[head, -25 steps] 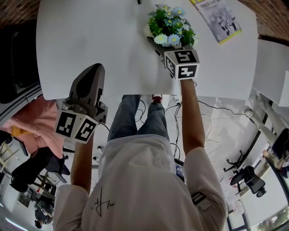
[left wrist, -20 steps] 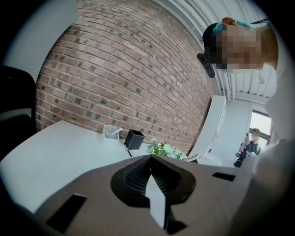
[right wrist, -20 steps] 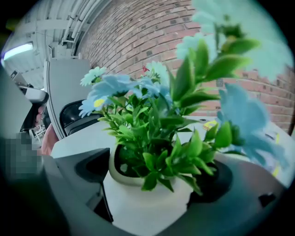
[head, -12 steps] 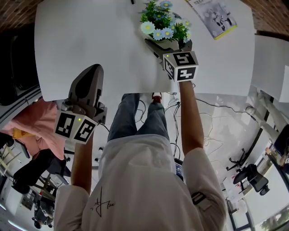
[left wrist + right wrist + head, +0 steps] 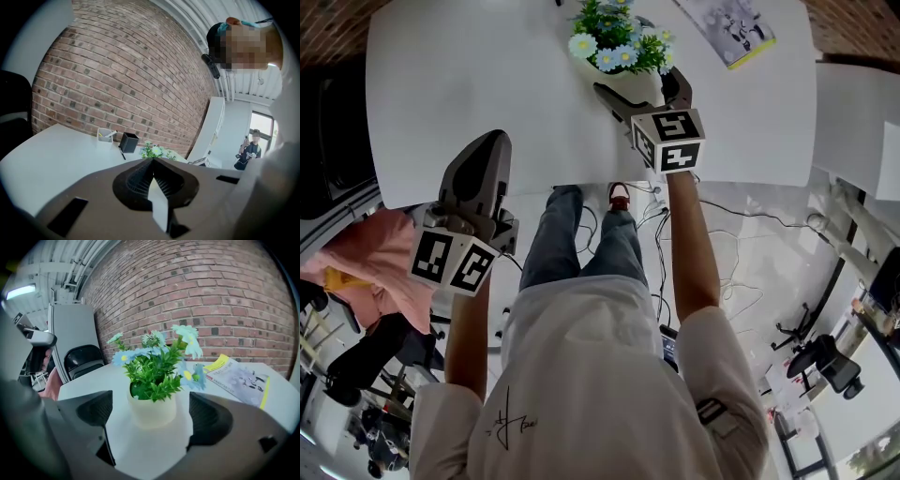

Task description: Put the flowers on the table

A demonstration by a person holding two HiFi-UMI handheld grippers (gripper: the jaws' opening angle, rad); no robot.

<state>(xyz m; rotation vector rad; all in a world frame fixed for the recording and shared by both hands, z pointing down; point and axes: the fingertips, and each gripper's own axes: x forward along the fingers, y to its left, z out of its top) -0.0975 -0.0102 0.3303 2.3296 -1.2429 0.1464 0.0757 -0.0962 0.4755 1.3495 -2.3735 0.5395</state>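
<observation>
Flowers point(image 5: 614, 42) farther across table point(image 5: 469, 84) | right claw point(image 5: 639, 86) now spread, released

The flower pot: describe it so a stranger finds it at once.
Start at the white table before the brick wall. On it, between the open jaws of the right gripper, stands the flower pot. It is a cream pot of green leaves and pale blue flowers, the only plant there; the booklet beside it lies flat.
</observation>
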